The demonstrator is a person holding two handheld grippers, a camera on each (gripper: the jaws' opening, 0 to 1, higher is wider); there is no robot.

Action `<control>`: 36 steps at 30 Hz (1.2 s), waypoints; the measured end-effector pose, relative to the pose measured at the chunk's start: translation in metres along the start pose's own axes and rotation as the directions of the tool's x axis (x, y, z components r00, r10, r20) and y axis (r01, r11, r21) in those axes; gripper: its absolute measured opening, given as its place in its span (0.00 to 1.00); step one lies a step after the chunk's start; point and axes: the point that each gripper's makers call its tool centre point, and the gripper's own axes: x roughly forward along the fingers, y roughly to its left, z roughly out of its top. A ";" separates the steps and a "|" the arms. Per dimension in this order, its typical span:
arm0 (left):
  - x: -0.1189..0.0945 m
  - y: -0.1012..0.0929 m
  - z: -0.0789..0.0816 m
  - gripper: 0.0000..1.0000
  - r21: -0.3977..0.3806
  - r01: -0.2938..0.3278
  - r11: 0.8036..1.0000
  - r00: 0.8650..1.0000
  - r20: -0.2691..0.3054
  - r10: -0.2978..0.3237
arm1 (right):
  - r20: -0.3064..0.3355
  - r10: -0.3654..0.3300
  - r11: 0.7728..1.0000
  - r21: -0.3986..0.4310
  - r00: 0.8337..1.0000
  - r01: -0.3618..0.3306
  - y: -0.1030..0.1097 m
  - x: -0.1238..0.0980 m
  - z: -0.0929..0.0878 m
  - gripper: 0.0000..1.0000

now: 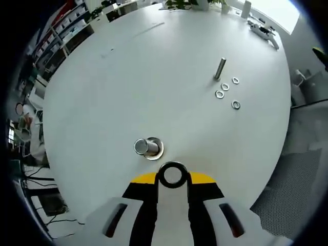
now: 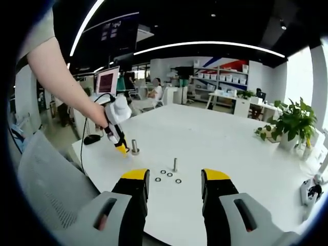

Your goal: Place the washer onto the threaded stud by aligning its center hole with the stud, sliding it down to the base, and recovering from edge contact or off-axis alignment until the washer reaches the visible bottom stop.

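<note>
Left gripper view: the left gripper [image 1: 172, 177] pinches a washer [image 1: 172, 175] at its yellow tips, just beside a threaded stud [image 1: 147, 147] standing on the white table [image 1: 128, 77]. A second stud [image 1: 220, 68] and four loose washers [image 1: 227, 93] lie well apart.

Right gripper view: the right gripper [image 2: 174, 182] hangs open, jaws parted, above the table; a hand [image 2: 97, 114] holds the left gripper beside the stud [image 2: 135, 147].

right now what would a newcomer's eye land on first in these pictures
In the left gripper view, the left hand-held gripper pinches a washer upright, just short of a stud standing on the white table. Farther off, four loose washers lie beside a second stud. In the right gripper view, the right hand-held gripper hangs open, away from them.
</note>
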 end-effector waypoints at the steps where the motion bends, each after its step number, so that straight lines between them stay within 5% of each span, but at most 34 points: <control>1: -0.001 0.001 0.001 0.19 0.000 -0.002 1.000 1.000 0.002 0.002 | 0.001 0.001 1.000 0.001 1.000 -0.001 0.000 0.000 0.000 0.43; 18: -0.025 0.018 0.025 0.19 0.053 -0.049 0.997 0.998 0.030 0.048 | 0.013 0.000 1.000 0.005 1.000 0.000 0.000 -0.001 0.003 0.43; 36: -0.012 0.027 0.033 0.19 0.091 -0.053 0.994 0.999 0.012 0.052 | 0.004 -0.011 1.000 0.002 1.000 0.011 -0.002 -0.001 0.001 0.43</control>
